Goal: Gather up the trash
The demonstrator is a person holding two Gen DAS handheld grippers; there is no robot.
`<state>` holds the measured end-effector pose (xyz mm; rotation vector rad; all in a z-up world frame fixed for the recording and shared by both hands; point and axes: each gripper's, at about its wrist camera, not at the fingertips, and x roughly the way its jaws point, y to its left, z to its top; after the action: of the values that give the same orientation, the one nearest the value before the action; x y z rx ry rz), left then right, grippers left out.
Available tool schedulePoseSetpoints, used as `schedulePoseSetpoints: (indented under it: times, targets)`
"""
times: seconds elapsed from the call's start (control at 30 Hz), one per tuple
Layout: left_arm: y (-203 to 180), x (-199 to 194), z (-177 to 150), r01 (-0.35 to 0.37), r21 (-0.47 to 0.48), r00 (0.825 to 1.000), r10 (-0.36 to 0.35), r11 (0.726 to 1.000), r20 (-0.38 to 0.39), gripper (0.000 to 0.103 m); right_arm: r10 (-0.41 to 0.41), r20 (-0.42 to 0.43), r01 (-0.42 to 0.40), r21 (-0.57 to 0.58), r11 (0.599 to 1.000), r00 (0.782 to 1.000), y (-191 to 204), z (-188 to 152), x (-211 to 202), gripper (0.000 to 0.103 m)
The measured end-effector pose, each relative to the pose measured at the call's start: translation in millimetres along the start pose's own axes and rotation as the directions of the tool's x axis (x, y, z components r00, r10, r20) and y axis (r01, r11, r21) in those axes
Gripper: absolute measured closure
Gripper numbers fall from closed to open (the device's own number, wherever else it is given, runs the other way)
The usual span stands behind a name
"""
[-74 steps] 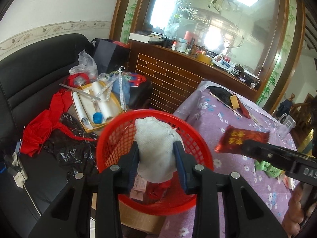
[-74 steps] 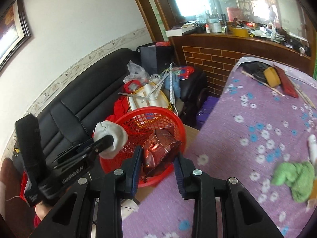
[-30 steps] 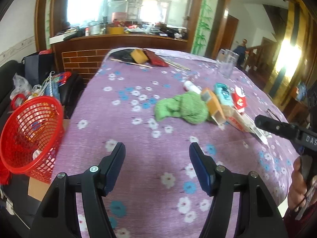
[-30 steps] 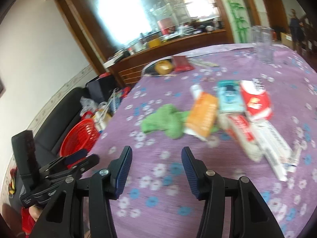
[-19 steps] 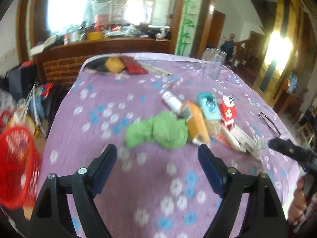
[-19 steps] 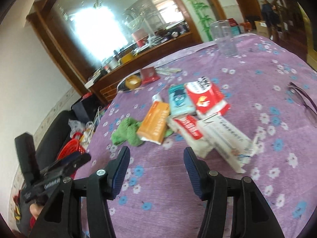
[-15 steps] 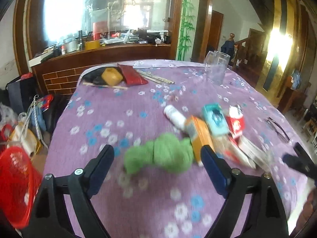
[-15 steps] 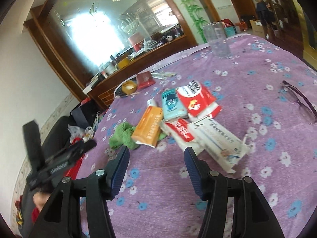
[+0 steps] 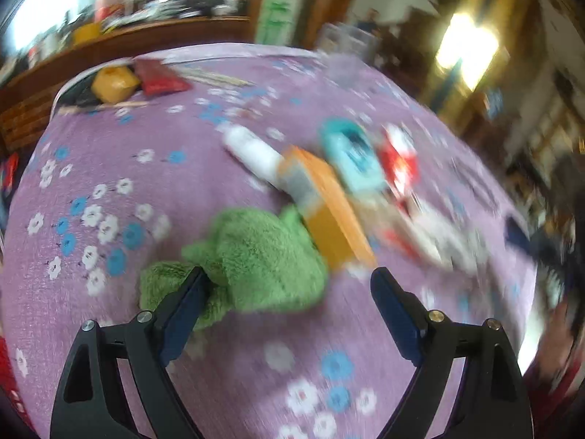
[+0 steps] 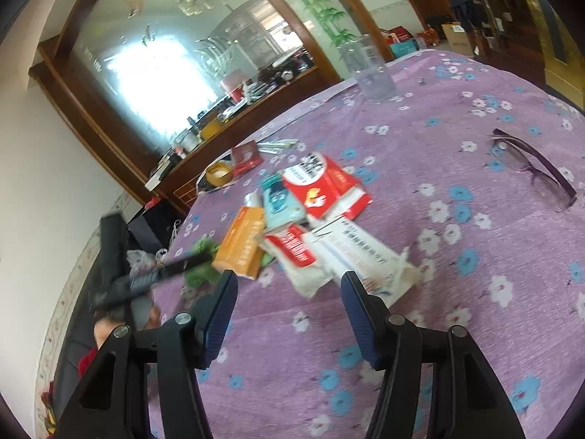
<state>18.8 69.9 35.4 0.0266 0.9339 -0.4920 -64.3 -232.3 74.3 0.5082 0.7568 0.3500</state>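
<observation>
Two grippers face the litter on the purple flowered worktop (image 10: pixel 475 292), both empty. At lower centre of the left wrist view the left gripper (image 9: pixel 289 285) holds its fingers wide, and the green cloth (image 9: pixel 252 256) lies between them, crowding the left finger (image 9: pixel 182 303); I cannot tell whether that finger touches it. Its bulk runs from lower left toward the orange box (image 9: pixel 332 216) at its upper right, so the left hand is the nearer one for it. In the right wrist view the right gripper (image 10: pixel 289 289) has its fingers moderately apart, with the white packets (image 10: pixel 351 256) just above the gap. Only this sharper view shows the glasses (image 10: pixel 530 168) at far right and the left gripper seen side-on at left.
</observation>
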Motion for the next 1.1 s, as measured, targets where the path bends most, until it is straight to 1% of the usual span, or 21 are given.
schedulePoseSetpoints:
  times: [0.07, 0.13, 0.17, 0.27, 0.3, 0.4, 0.43, 0.5, 0.53, 0.57, 0.6, 0.63, 0.67, 0.7, 0.73, 0.8, 0.83, 0.87, 1.0, 1.07, 1.1]
  targets:
    - [-17, -1, -10, -0.021, 0.080, 1.000, 0.022, 0.997, -0.017, 0.015, -0.010, 0.007, 0.010, 0.007, 1.000, 1.000, -6, 2, -1, 0.040]
    - [-28, -3, -15, -0.077, 0.130, 0.997, 0.078, 0.988, -0.003, 0.015, -0.021, 0.012, 0.021, 0.022, 1.000, 1.000, -13, 5, -2, 0.040]
    - [-29, -3, -15, -0.101, 0.131, 0.995, 0.101, 0.986, 0.003, 0.015, -0.027, 0.017, 0.027, 0.031, 0.999, 0.999, -16, 6, -4, 0.040]
    - [-28, -2, -8, -0.228, 0.132, 0.973, 0.222, 0.965, 0.060, 0.015, -0.072, 0.034, 0.070, 0.060, 0.996, 0.997, -28, 9, -8, 0.040]
    - [-26, 0, -5, -0.246, 0.123, 0.969, 0.240, 0.961, 0.064, 0.015, -0.094, 0.035, 0.091, 0.073, 0.993, 0.995, -32, 10, -8, 0.040]
    - [-26, 10, 1, -0.253, 0.108, 0.967, 0.248, 0.961, 0.060, 0.015, -0.135, 0.015, 0.133, 0.113, 0.985, 0.991, -43, 8, -5, 0.040]
    - [-28, 13, 2, -0.270, 0.114, 0.962, 0.264, 0.956, 0.065, 0.015, -0.147, 0.001, 0.146, 0.127, 0.981, 0.989, -47, 7, -1, 0.040]
    - [-33, 20, 0, -0.322, 0.124, 0.946, 0.314, 0.938, 0.083, 0.015, -0.166, -0.024, 0.168, 0.144, 0.975, 0.986, -52, 4, 7, 0.040]
    - [-34, 23, -1, -0.341, 0.120, 0.939, 0.333, 0.932, 0.083, 0.018, -0.169, -0.036, 0.173, 0.150, 0.973, 0.985, -54, 2, 13, 0.043]
    - [-34, 24, -2, -0.349, 0.113, 0.936, 0.341, 0.930, 0.085, 0.023, -0.173, -0.047, 0.178, 0.149, 0.973, 0.984, -54, 1, 17, 0.049]
    - [-33, 25, -2, -0.357, 0.101, 0.933, 0.349, 0.929, 0.089, 0.031, -0.187, -0.056, 0.193, 0.144, 0.971, 0.981, -54, 0, 22, 0.052]
    - [-31, 23, -3, -0.360, 0.089, 0.931, 0.352, 0.929, 0.092, 0.036, -0.198, -0.059, 0.204, 0.141, 0.969, 0.979, -54, -1, 26, 0.059]
    - [-29, 20, -4, -0.355, 0.071, 0.933, 0.348, 0.932, 0.095, 0.039, -0.208, -0.065, 0.215, 0.135, 0.967, 0.976, -53, -2, 30, 0.066]
    - [-25, 17, -4, -0.346, 0.050, 0.935, 0.341, 0.937, 0.094, 0.044, -0.216, -0.069, 0.223, 0.126, 0.967, 0.974, -51, -3, 33, 0.070]
    - [-22, 14, -5, -0.337, 0.028, 0.938, 0.334, 0.941, 0.092, 0.046, -0.233, -0.069, 0.239, 0.113, 0.964, 0.970, -50, -4, 36, 0.080]
    - [-15, 8, -6, -0.320, -0.019, 0.943, 0.320, 0.947, 0.090, 0.048, -0.272, -0.053, 0.276, 0.092, 0.957, 0.961, -46, -5, 36, 0.086]
    - [-13, 5, -8, -0.315, -0.035, 0.944, 0.317, 0.949, 0.096, 0.048, -0.275, -0.051, 0.279, 0.086, 0.957, 0.960, -45, -6, 36, 0.093]
    - [-12, 1, -11, -0.314, -0.047, 0.943, 0.317, 0.948, 0.103, 0.049, -0.282, -0.049, 0.286, 0.077, 0.955, 0.958, -45, -5, 36, 0.097]
    - [-13, -23, -26, -0.313, -0.090, 0.933, 0.324, 0.946, 0.155, 0.049, -0.310, -0.001, 0.310, 0.033, 0.950, 0.951, -37, -8, 24, 0.097]
    - [-15, -37, -34, -0.321, -0.110, 0.922, 0.337, 0.941, 0.189, 0.049, -0.306, 0.034, 0.306, 0.023, 0.952, 0.951, -32, -8, 13, 0.097]
    - [-17, -45, -40, -0.329, -0.121, 0.913, 0.348, 0.937, 0.211, 0.049, -0.310, 0.053, 0.310, 0.014, 0.951, 0.949, -29, -7, 8, 0.097]
